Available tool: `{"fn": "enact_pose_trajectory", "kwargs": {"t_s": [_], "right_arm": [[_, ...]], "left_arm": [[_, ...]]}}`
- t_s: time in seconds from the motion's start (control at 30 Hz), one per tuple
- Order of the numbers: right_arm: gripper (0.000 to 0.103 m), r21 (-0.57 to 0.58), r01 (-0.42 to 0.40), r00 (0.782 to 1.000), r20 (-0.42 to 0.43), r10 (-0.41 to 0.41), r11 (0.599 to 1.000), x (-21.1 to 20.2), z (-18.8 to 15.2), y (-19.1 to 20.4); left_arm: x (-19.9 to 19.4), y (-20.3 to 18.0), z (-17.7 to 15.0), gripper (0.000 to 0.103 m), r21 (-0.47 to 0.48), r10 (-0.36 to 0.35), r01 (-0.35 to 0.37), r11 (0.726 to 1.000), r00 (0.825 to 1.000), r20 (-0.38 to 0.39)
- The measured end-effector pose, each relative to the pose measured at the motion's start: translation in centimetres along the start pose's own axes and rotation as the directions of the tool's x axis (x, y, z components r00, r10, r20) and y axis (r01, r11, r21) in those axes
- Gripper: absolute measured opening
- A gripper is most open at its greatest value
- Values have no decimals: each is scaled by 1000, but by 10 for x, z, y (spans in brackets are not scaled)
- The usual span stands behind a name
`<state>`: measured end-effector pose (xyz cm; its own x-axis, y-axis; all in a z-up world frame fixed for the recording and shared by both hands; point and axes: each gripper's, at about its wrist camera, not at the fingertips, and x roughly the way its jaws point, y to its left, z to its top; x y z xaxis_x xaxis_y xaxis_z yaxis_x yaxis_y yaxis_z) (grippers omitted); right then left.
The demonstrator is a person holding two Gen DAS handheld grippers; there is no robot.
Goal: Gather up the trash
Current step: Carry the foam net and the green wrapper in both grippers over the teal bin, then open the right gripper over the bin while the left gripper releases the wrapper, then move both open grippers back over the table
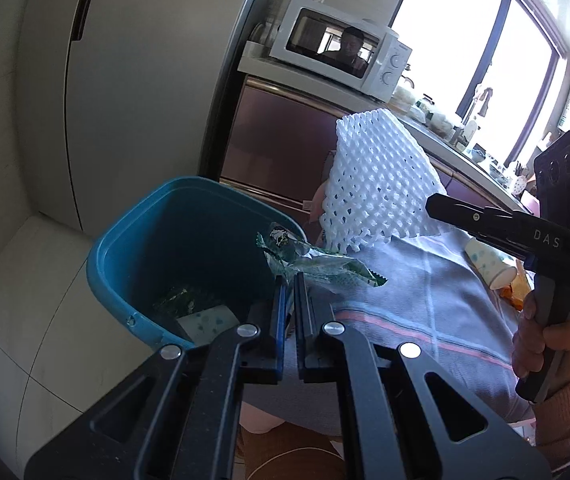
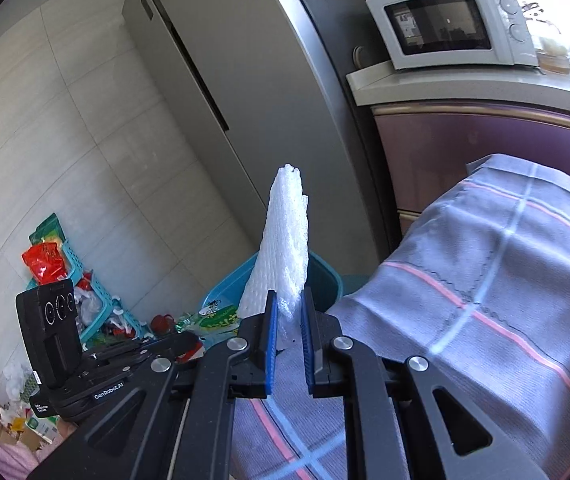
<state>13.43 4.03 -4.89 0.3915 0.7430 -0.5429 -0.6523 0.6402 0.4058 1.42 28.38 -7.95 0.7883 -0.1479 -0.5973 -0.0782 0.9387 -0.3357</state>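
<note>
The left gripper has its fingers pressed together on a green wrapper. The wrapper sticks out past the tips and hangs at the rim of the blue bin, partly over the opening. Inside the bin lie a dark green wrapper and a dotted sponge-like piece.

The right gripper is clamped on a white foam net; the net stands up tall from between the blue pads. In the left view this net is above the cloth edge, just right of the bin, and the right gripper holds it from the right side, with a hand on the handle.

Under both grippers is a table covered with a checked cloth. A paper cup lies on the cloth near the right gripper. The bin stands on the tiled floor, close against the cloth edge. Behind it are a fridge and a counter with a microwave. On the floor to the left, well apart from the bin, is a basket with bags and other litter. The bin mouth is open from above, with free floor on its left side.
</note>
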Motion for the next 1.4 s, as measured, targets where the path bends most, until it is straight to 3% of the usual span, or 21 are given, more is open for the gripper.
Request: {"fn": "enact_pose_trajectory", "kwargs": {"t_s": [0.53, 0.77, 0.87, 1.0, 1.03, 1.1, 1.4], "right_arm": [[12, -43, 30, 985, -169, -37, 999, 75, 2, 20], [15, -43, 44, 975, -214, -52, 998, 98, 0, 24], [24, -39, 53, 974, -220, -60, 998, 101, -2, 24], [24, -28, 49, 976, -210, -54, 998, 96, -3, 19], [24, -25, 49, 977, -206, -53, 998, 93, -4, 18], [25, -21, 48, 979, -198, -51, 999, 86, -6, 14], [38, -54, 73, 993, -90, -77, 996, 15, -15, 10]], "left_arm": [[37, 39, -8, 4, -83, 86, -91, 992, 994, -64], [52, 43, -11, 4, -97, 98, -106, 990, 992, -83], [55, 44, -11, 4, -101, 102, -110, 989, 991, -85], [54, 44, -12, 5, -102, 102, -110, 989, 991, -81], [53, 43, -12, 6, -102, 101, -109, 989, 992, -78], [51, 40, -11, 19, -101, 99, -105, 989, 993, -70], [41, 3, -6, 42, -29, 22, -22, 999, 999, -26]]}}
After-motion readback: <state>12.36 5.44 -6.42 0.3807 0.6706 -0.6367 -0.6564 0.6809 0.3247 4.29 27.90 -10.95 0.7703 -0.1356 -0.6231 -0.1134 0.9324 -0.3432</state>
